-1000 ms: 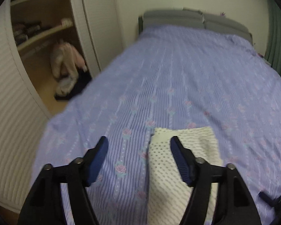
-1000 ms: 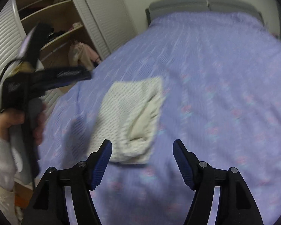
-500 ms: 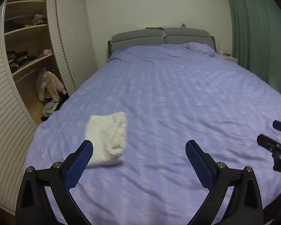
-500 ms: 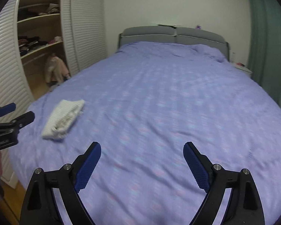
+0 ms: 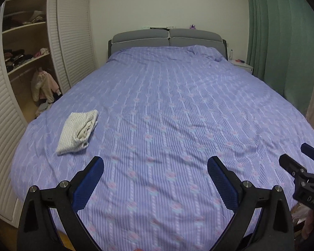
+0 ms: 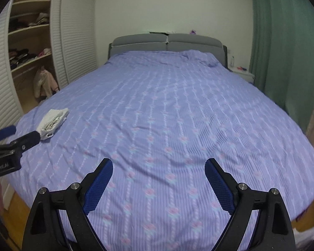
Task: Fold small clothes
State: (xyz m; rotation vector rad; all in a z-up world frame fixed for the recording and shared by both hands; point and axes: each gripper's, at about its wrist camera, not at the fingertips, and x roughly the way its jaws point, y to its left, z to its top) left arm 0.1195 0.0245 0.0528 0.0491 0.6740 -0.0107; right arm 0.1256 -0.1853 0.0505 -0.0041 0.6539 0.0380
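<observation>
Both grippers wide open over the bed, nothing held.

The left gripper and right gripper hover above the foot of the bedspread, jaws spread wide and empty. The folded white garment lies near the bed's left edge (beside the open wardrobe), well apart from both.

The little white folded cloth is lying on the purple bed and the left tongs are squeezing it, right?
Not quite. The white folded cloth does lie on the purple bed, but the left tongs are open and empty, away from it, as the left wrist view shows.
</observation>
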